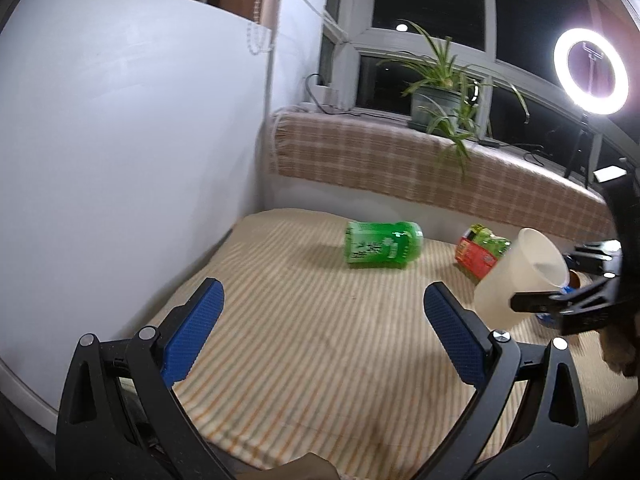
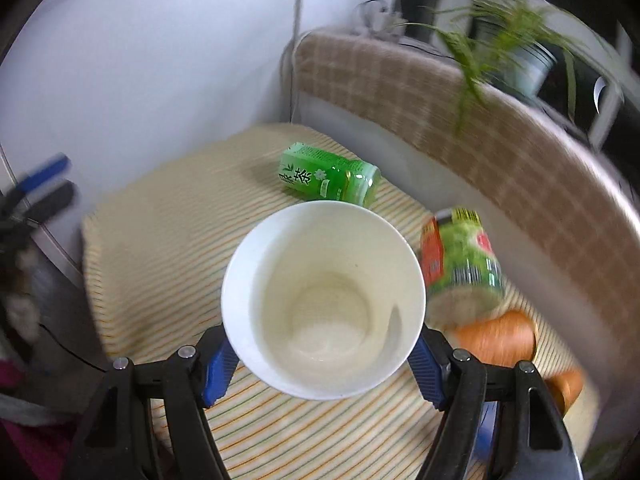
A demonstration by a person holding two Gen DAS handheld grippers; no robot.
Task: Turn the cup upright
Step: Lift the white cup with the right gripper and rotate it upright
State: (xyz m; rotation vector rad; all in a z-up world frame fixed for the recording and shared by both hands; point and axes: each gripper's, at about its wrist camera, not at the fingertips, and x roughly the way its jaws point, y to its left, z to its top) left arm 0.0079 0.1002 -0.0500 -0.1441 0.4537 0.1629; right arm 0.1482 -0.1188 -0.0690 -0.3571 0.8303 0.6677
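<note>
A white plastic cup [image 2: 324, 300] is clamped between the blue pads of my right gripper [image 2: 320, 364], its open mouth facing the camera. In the left wrist view the same cup [image 1: 516, 276] hangs tilted above the striped cloth at the right, held by the right gripper [image 1: 560, 304]. My left gripper [image 1: 320, 332] is open and empty, low over the near part of the striped cloth [image 1: 304, 332], well left of the cup.
A green tea bottle [image 1: 382, 245] lies on its side at the back of the cloth. A red and green can [image 1: 480, 250] lies to its right, with an orange object [image 2: 504, 340] near it. A white wall, a plaid-covered ledge [image 1: 400, 160], a potted plant and a ring light stand around.
</note>
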